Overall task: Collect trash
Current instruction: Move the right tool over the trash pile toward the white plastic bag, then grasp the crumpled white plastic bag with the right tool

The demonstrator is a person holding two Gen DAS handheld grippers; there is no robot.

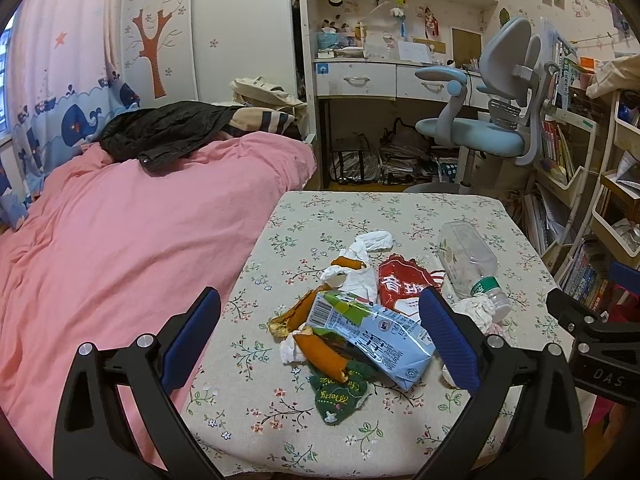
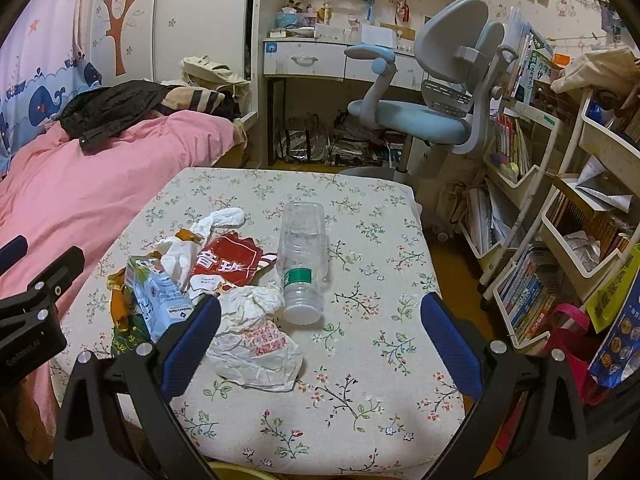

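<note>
Trash heap on a floral-cloth table (image 2: 360, 360), left of centre: a blue carton (image 1: 376, 336) lies over orange peels (image 1: 320, 350) and a green wrapper (image 1: 340, 396); a red packet (image 1: 404, 284) and white tissues (image 1: 360, 256) sit just behind. A clear bottle (image 2: 304, 256) lies on its side, cap toward the cameras, beside a crumpled white bag (image 2: 256, 344) that touches the cap end. Left gripper (image 1: 320, 336), fingers wide apart, hovers over the carton, holding nothing. Right gripper (image 2: 320, 336), fingers likewise spread, empty, hovers near the bottle cap. A pink bed (image 1: 120, 240) abuts the table's left edge; a chair (image 2: 432, 92) and bookshelves (image 2: 532, 184) stand beyond.
</note>
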